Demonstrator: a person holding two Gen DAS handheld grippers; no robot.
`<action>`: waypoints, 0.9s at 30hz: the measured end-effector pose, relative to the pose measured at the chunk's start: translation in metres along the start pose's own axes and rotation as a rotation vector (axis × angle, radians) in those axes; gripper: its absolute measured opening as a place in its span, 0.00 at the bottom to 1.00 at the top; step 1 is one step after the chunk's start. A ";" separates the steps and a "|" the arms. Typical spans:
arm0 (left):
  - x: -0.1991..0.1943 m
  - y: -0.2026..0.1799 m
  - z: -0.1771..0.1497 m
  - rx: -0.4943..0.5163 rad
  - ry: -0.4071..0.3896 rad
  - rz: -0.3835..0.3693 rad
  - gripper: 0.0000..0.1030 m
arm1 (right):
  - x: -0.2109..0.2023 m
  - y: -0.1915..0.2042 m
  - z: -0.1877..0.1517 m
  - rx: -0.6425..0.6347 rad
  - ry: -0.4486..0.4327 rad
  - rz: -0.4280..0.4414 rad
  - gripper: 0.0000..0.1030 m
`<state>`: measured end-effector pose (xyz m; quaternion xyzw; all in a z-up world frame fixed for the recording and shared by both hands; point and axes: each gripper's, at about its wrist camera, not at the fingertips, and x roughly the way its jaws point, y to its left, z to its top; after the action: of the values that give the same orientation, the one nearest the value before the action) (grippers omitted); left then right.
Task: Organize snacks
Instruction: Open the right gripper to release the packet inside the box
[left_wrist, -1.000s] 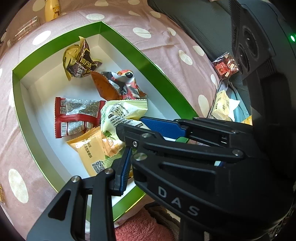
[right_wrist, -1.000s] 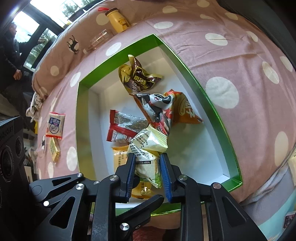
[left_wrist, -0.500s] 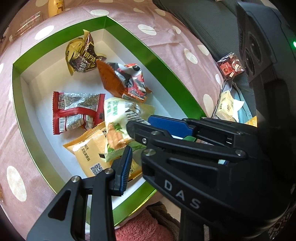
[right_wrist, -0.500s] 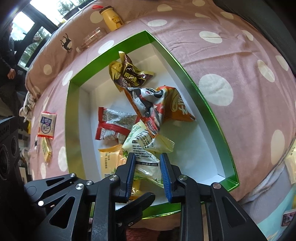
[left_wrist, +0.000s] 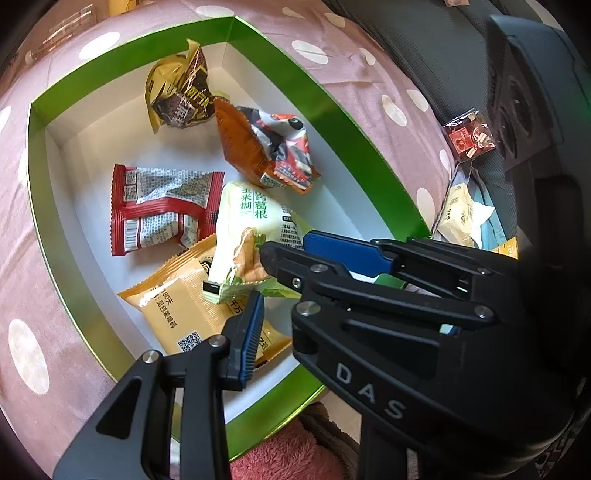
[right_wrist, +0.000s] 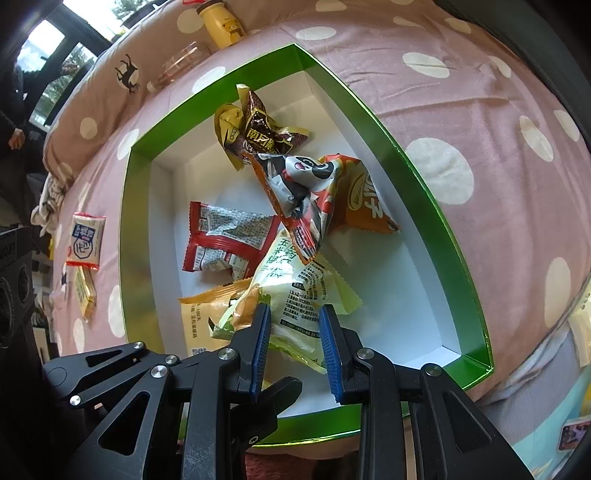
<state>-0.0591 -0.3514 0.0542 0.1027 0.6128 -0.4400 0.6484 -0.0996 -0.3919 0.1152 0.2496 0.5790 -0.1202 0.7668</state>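
Both grippers hang over a green-rimmed white cardboard box on a pink polka-dot cloth.

Seen from the left wrist, the left gripper is nearly shut and carries nothing; only one of its blue pads shows, above a flat orange biscuit packet. Across this view reaches the right gripper, pinching a pale green-and-white snack pouch just above the box floor. Also in the box lie a red-and-silver packet, an orange panda-print bag and a gold-and-brown wrapper. A small red packet lies outside on dark fabric.

From the right wrist, the right gripper is clamped on the pouch's lower end, whose top leans against the panda bag. A blue-and-white packet sits on the cloth beyond the box.

The grip is on crinkly film near one edge, so the pouch could slip out or swing. Letting go here would probably drop it tilted onto the orange packet, heaping rather than tidying. With the two tools this close, a hasty move might knock them together.
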 end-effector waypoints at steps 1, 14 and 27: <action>0.001 0.001 0.000 -0.002 0.003 0.001 0.30 | 0.001 0.001 0.000 0.001 0.001 0.000 0.30; 0.005 0.005 0.002 -0.026 0.020 -0.005 0.33 | 0.004 0.002 0.001 -0.001 0.027 -0.013 0.30; 0.005 0.011 0.000 -0.041 0.017 -0.012 0.37 | 0.007 0.006 0.001 -0.010 0.028 -0.027 0.31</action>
<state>-0.0522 -0.3476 0.0455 0.0897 0.6277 -0.4303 0.6425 -0.0935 -0.3870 0.1099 0.2396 0.5937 -0.1242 0.7581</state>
